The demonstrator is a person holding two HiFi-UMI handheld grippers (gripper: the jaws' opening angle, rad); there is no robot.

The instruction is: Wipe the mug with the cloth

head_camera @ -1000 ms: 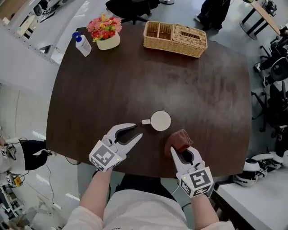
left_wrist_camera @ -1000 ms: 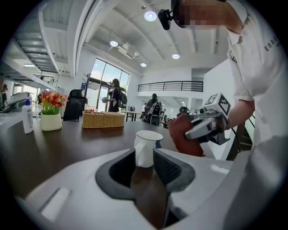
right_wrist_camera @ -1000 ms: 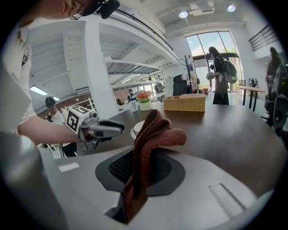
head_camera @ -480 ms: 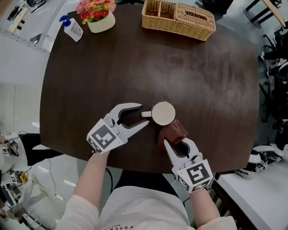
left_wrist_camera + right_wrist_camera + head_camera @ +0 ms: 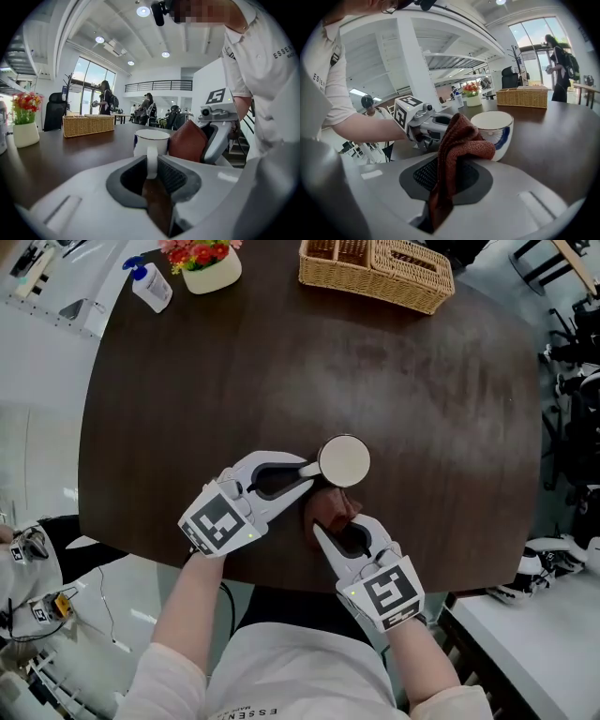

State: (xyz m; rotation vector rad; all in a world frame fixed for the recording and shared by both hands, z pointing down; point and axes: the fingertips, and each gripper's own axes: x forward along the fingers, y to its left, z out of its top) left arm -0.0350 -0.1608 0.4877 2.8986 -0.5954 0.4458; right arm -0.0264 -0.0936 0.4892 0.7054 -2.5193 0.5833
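White mug (image 5: 344, 461), brown cloth (image 5: 330, 510), basket (image 5: 394, 294) contents unclear

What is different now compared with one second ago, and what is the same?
The left tool moved in to the mug and closed on its handle; before, it was open and apart from it. The right tool carried the cloth leftward, up to the mug's near side. Unchanged: the cloth stays gripped in the right tool, and the mug stands upright on the table.
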